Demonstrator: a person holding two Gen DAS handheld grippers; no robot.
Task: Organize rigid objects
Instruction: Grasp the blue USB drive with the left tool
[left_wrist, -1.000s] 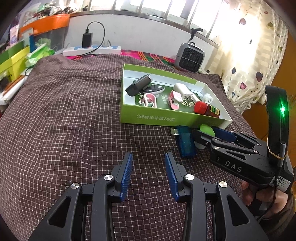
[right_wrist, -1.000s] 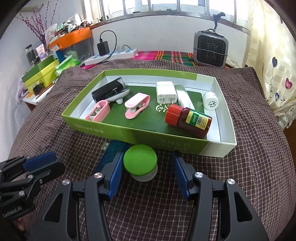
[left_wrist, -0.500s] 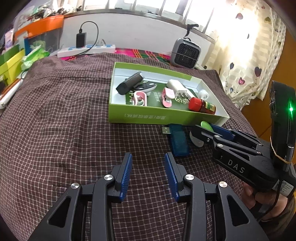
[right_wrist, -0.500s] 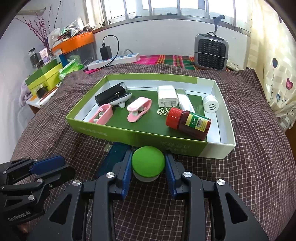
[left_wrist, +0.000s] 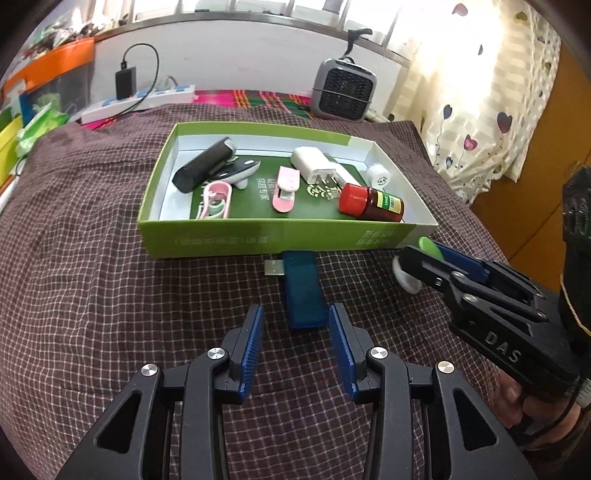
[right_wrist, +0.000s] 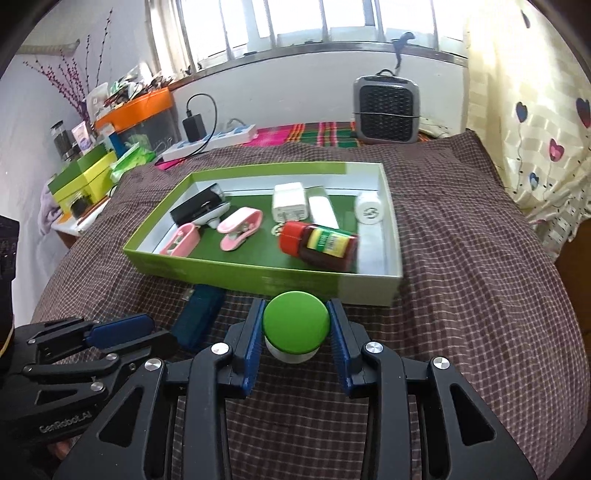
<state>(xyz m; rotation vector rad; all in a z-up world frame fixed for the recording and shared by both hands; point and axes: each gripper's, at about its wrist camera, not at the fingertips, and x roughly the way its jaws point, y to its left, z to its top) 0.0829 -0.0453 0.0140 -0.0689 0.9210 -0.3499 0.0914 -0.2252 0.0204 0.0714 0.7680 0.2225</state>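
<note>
Green box (left_wrist: 258, 240) wall blocks ahead, cloth (left_wrist: 92, 277) free left

You can count seven things inside the one flat green cardboard box (left_wrist: 236, 242): one black bar-shaped gadget (left_wrist: 203, 164), one grey and white curved gadget (left_wrist: 242, 173), two pink plastic clips (left_wrist: 284, 188), one white plug-in charger (left_wrist: 314, 164), one small white round cap (left_wrist: 380, 176) and one brown bottle with a red lid (left_wrist: 371, 203). Outside the box you have one blue see-through USB stick (left_wrist: 303, 291) and one white jar with a round green lid (right_wrist: 295, 325). You also have one grey little heater (left_wrist: 343, 90) and one white power strip (left_wrist: 140, 103).
</note>
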